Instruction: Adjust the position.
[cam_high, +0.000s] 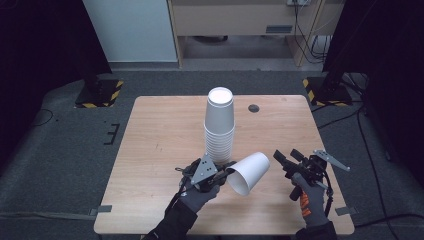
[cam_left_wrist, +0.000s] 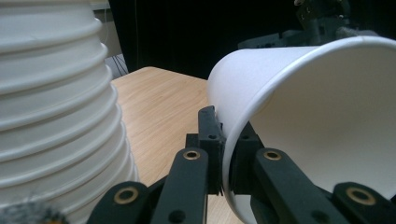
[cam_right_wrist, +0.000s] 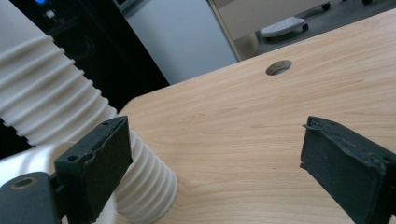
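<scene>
A grey carpeted floor (cam_high: 65, 145) surrounds a light wooden table (cam_high: 160, 145), with a pale cabinet and a white panel at the far wall and dark stands with yellow-and-black striped feet at either far corner. Near the middle of the table, towards the far side, stands a tall stack of white paper cups (cam_high: 219, 125), mouths down, their rims forming ridges down the lower half; a small round hole (cam_high: 254, 108) sits in the tabletop just to its right. At the near edge a person's gloved hands hold two grippers. The left gripper (cam_high: 226, 173) is closed on the rim of a single white paper cup (cam_high: 249, 173), which lies tilted on its side above the table, its open mouth facing the near side and its base pointing away to the right. In the left gripper view the two black jaws pinch the cup's wall (cam_left_wrist: 261, 88) between them, one pad outside and one inside the mouth, with the stack (cam_left_wrist: 51, 107) close at the left. The right gripper (cam_high: 280, 159) is held well to the right of the cup, apart from it, its jaws spread wide with nothing between them. In the right gripper view the stack (cam_right_wrist: 70, 116) leans across the left, and the held cup shows as a white edge at the lower left corner.
</scene>
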